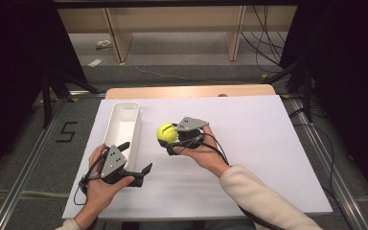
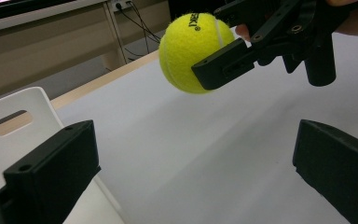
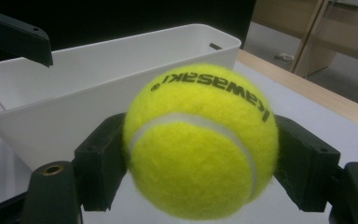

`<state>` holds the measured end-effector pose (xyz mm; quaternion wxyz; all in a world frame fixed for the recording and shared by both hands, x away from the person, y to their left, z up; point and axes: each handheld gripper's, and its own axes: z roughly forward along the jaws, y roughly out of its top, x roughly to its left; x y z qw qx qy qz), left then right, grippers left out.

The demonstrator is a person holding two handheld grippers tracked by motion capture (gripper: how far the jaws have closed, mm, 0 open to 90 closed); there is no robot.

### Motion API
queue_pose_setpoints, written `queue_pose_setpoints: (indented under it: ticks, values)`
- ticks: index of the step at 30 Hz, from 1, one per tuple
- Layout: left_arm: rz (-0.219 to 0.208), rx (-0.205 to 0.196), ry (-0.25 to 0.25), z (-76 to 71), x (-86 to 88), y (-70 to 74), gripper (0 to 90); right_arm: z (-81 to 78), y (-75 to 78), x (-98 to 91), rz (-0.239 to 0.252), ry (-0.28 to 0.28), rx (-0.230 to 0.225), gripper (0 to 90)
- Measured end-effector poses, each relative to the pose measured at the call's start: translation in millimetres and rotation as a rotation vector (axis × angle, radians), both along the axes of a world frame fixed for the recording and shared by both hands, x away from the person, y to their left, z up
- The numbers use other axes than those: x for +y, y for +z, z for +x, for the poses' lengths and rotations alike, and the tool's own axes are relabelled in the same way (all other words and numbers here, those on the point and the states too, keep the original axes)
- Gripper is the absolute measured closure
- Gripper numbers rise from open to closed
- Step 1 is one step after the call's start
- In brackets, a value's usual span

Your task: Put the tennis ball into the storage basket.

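A yellow tennis ball [image 1: 166, 132] [image 2: 191, 51] [image 3: 200, 140] is held above the white table sheet, with my right gripper [image 1: 170, 136] [image 3: 200, 161] shut on it. Its jaws press the ball's two sides. A long white bin [image 1: 122, 127] [image 3: 74, 88] lies just left of the ball, open and empty as far as I see. My left gripper [image 1: 136, 160] [image 2: 193, 172] stands open near the bin's near end, low over the table, nothing between its jaws.
The white sheet [image 1: 249, 143] covers a wooden table [image 1: 191, 91]. Beyond the table's far edge stand wooden shelf legs [image 1: 117, 40], and cables [image 1: 263, 43] lie on the floor. Dark stands flank both sides.
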<state>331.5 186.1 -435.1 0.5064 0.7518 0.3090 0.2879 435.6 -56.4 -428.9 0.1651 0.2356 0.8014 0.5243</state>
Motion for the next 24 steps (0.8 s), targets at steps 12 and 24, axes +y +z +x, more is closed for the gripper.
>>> queue_pose_setpoints:
  ticks: [12,24]
  values:
    - [0.000,0.000,-0.002,0.0,0.0,-0.1,0.0,1.9,1.2,4.5,0.003,0.005,-0.005,26.1]
    - [0.001,0.000,-0.001,0.0,0.4,-0.1,0.0,2.8,1.8,11.9,0.008,0.016,-0.005,26.1]
